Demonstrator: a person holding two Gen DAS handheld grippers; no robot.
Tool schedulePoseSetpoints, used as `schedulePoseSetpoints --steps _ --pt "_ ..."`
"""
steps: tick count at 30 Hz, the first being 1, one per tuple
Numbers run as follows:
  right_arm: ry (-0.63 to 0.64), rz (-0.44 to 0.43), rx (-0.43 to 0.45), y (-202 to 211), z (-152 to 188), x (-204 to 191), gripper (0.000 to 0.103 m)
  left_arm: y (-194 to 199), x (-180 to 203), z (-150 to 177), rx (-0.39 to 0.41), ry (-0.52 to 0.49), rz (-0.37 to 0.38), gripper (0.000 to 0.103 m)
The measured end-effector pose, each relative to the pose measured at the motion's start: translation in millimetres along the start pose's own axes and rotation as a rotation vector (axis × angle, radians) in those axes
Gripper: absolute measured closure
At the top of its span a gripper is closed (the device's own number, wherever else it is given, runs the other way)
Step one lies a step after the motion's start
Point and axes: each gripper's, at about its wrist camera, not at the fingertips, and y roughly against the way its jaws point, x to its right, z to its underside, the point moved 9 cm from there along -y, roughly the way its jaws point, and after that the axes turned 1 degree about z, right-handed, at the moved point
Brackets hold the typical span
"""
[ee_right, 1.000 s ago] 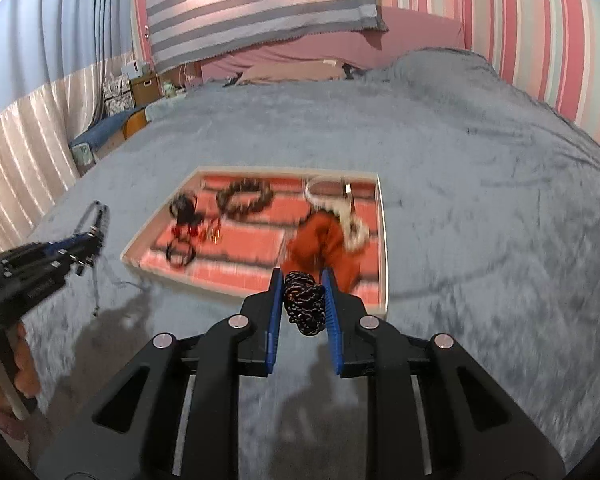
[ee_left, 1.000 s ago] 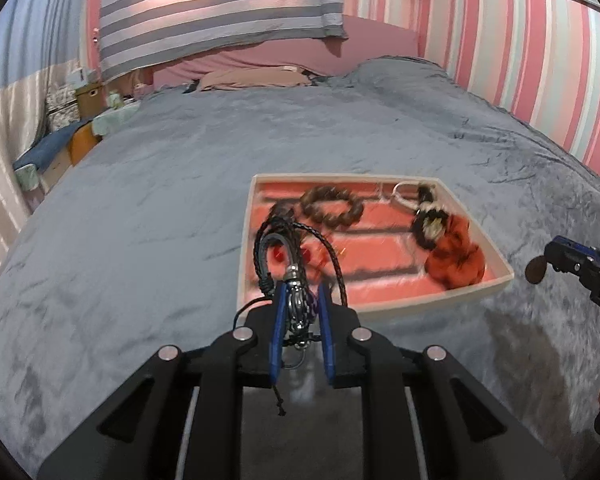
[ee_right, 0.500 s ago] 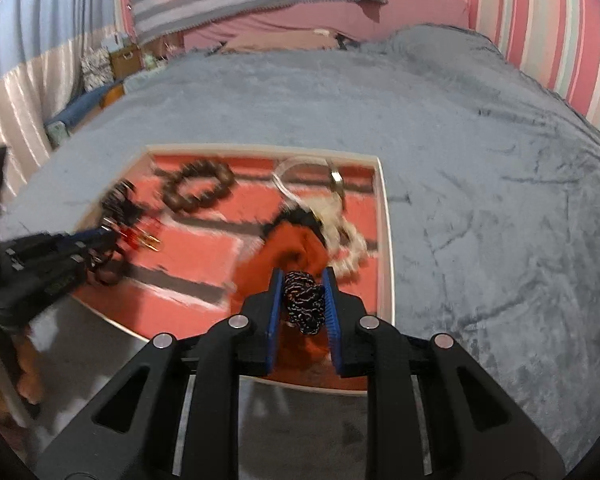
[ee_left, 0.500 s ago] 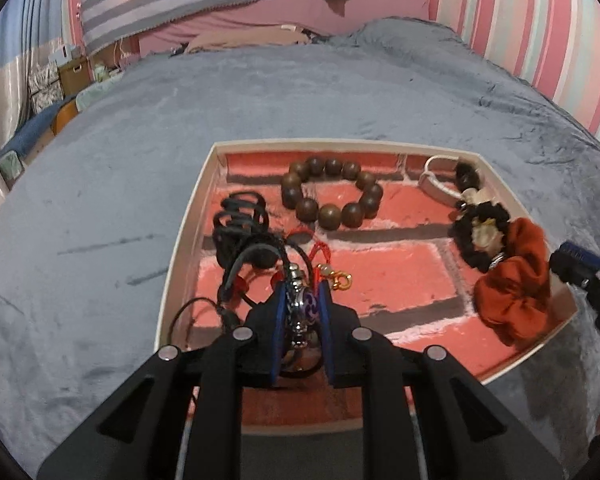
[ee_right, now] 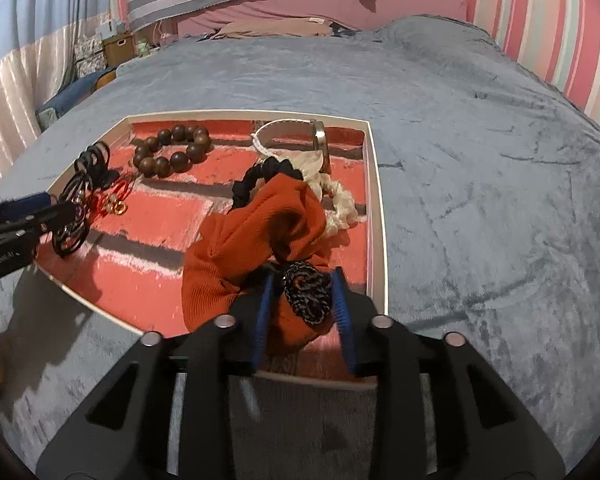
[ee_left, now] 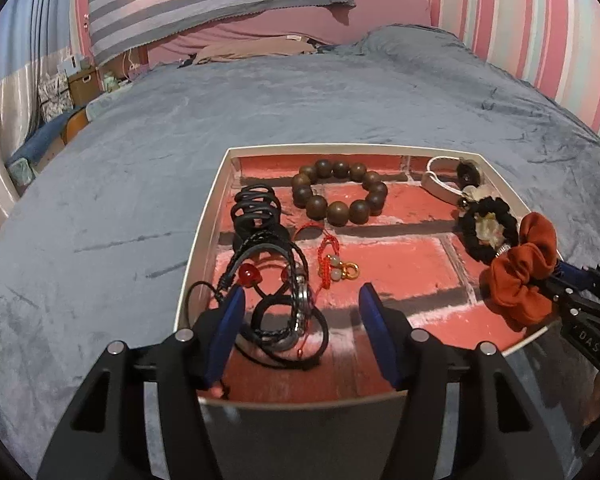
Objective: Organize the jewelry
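Left wrist view: a shallow, cream-rimmed tray (ee_left: 204, 236) with a red brick-print floor sits on a grey plush bedspread (ee_left: 112, 184). The left gripper (ee_left: 302, 312) hovers over the tray's near-left corner, its blue-padded jaws opening; a tangle of black braided cord bracelets (ee_left: 278, 300) with red beads and a metal clasp lies between them on the tray floor, the pads standing clear of it. The tangle's long axis runs away from the camera toward a coil of black hair ties (ee_left: 256, 208). Farther in lie a ring of round, dark wooden beads (ee_left: 338, 192), a red knotted cord charm (ee_left: 334, 266) with a gold clasp, a pale strap with a dark disc (ee_left: 448, 184), a black scrunchie (ee_left: 486, 228) and a ribbed rust-orange scrunchie (ee_left: 520, 272) by the right rim. Bare brick print lies open in the tray's middle. The right gripper (ee_left: 580, 292) enters at the right edge.

Right wrist view: the right gripper (ee_right: 302, 300) is over the tray's near-right corner, jaws opening around a small, knotted black-and-white braided band (ee_right: 306, 292). The band rests upright on the rust-orange scrunchie (ee_right: 252, 240); whether the pads still touch it cannot be told. A cream scrunchie (ee_right: 336, 200) lies just beyond, near the right rim. The left gripper (ee_right: 40, 208) shows at the left. Open bedspread surrounds the tray (ee_right: 378, 216).
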Motion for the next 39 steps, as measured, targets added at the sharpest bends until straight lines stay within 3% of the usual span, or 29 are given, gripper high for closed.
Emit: schedulePoseSetpoints --steps 2,6,8,10,16,32,39 --pt "-0.006 -0.012 -0.003 4.8 1.8 0.9 0.044 10.5 -1.9 0.2 0.009 -0.003 -0.002 0.040" --pt "-0.013 -0.058 0.002 17.6 3.3 0.5 0.030 40.2 -8.6 1.1 0.054 0.014 -0.007 0.025" --pt "-0.022 -0.057 0.010 27.3 4.8 0.6 0.009 60.7 -16.1 4.2 0.082 0.030 -0.012 0.020" --pt "-0.027 -0.057 0.054 44.1 5.6 -0.5 0.005 79.4 -22.7 8.4 0.109 0.039 -0.027 0.015" --pt "-0.040 -0.044 0.144 90.6 13.9 -5.8 0.004 135.3 -32.2 33.0 0.174 0.044 -0.078 0.008" --pt "-0.105 0.047 0.419 234.9 89.0 -25.0 0.004 245.1 -29.5 126.3 0.311 0.151 -0.207 0.007" --pt "-0.090 0.073 0.488 270.9 120.7 -28.6 0.004 281.9 -7.9 142.0 0.389 0.138 -0.205 0.007"
